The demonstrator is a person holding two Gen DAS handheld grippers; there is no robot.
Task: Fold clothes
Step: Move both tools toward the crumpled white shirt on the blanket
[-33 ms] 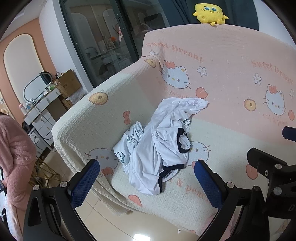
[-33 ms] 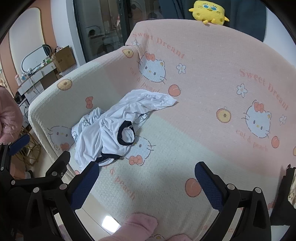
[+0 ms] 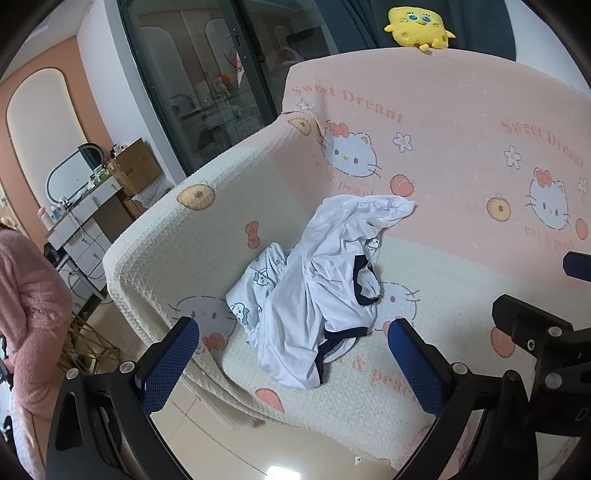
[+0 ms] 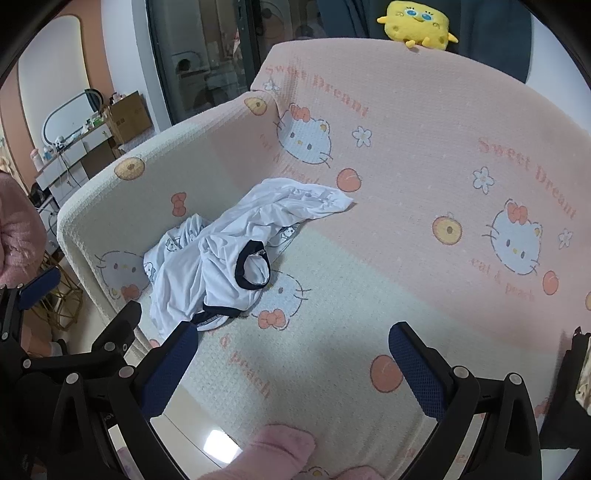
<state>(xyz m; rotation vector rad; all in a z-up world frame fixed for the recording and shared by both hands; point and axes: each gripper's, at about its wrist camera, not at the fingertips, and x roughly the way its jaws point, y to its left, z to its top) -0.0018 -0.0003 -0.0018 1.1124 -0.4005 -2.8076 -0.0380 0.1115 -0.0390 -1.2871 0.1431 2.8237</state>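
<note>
While both grippers hang wide open, the left gripper [image 3: 293, 354] is nearer the white shirt [image 3: 317, 295] than the right gripper [image 4: 291, 360].

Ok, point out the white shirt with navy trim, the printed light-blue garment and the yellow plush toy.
White shirt with navy trim [image 3: 314, 306]: left wrist view, body fabric.
Printed light-blue garment [image 3: 258, 280]: left wrist view, exposed patterned part.
Yellow plush toy [image 4: 417, 24]: right wrist view, face.

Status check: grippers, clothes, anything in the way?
Left gripper open, empty. Right gripper open, empty. Clothes crumpled on sofa, untouched. Nothing blocking.
</note>
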